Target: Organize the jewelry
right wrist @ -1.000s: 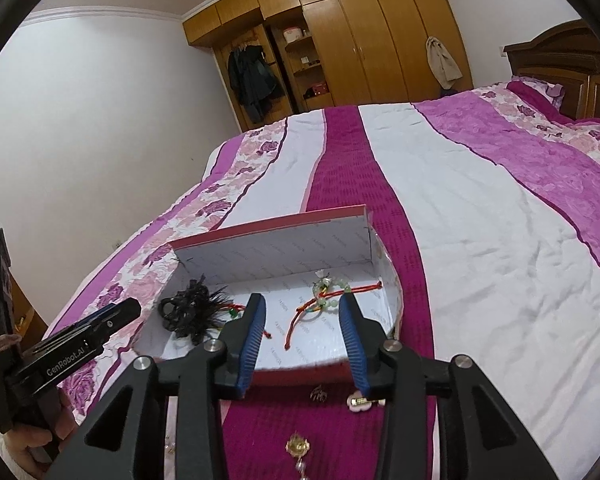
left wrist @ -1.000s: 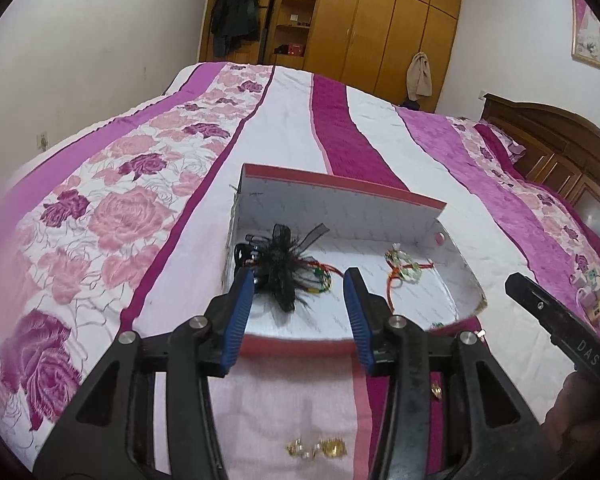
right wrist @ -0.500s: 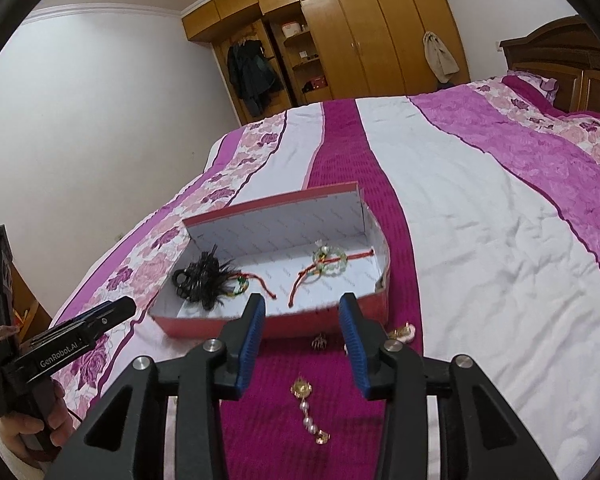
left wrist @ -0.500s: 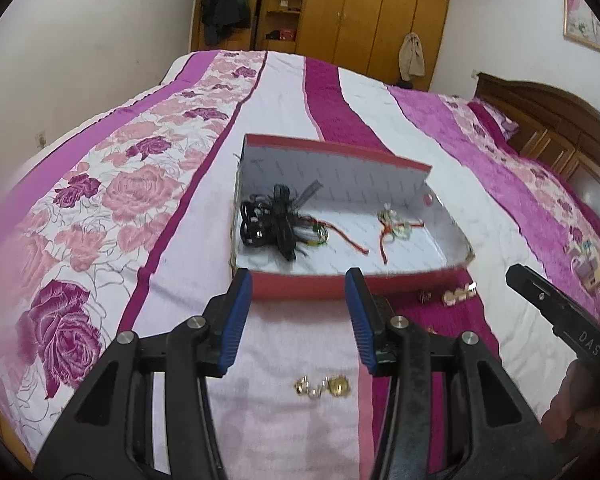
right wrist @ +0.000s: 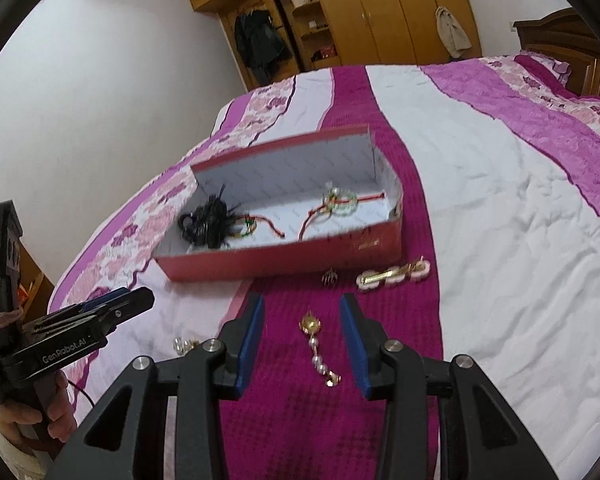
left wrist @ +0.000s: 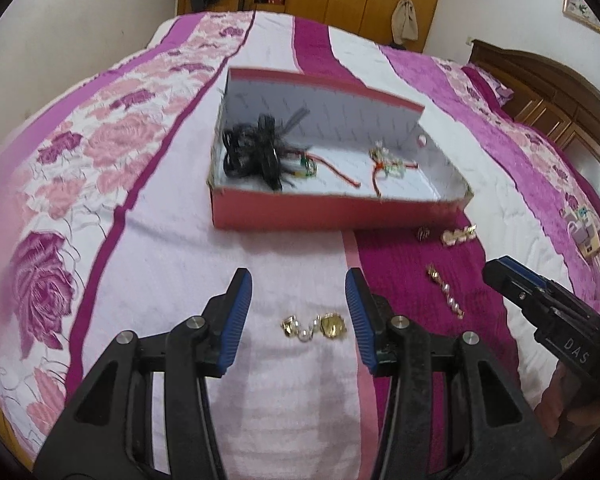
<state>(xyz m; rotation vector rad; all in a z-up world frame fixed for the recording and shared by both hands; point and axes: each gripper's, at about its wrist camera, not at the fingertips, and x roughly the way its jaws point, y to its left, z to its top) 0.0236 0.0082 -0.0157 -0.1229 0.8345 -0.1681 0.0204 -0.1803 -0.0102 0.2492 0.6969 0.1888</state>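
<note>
A red box (left wrist: 284, 210) (right wrist: 260, 262) lies open on the bed and holds a black feather hair piece (left wrist: 256, 152) (right wrist: 206, 224) and red-cord bracelets (left wrist: 386, 164) (right wrist: 338, 202). My left gripper (left wrist: 299, 284) is open and empty, with a gold and pearl earring (left wrist: 314, 326) lying on the bed between its fingers. My right gripper (right wrist: 301, 308) is open and empty over a second gold and pearl earring (right wrist: 318, 350) (left wrist: 446, 296). A pink and gold hair clip (right wrist: 392, 274) (left wrist: 458, 235) and a small dark claw clip (right wrist: 330, 277) (left wrist: 423, 233) lie in front of the box.
The bed has a pink, white and magenta striped cover (left wrist: 160, 240). A wooden headboard (left wrist: 560, 92) stands at the right and a wardrobe (right wrist: 380, 12) at the far wall. A small bag (left wrist: 586, 234) lies at the right on the bed.
Both grippers have pulled back from the box toward the near edge of the bed. The loose earrings and clips in front of the box have come into view between the fingers.
</note>
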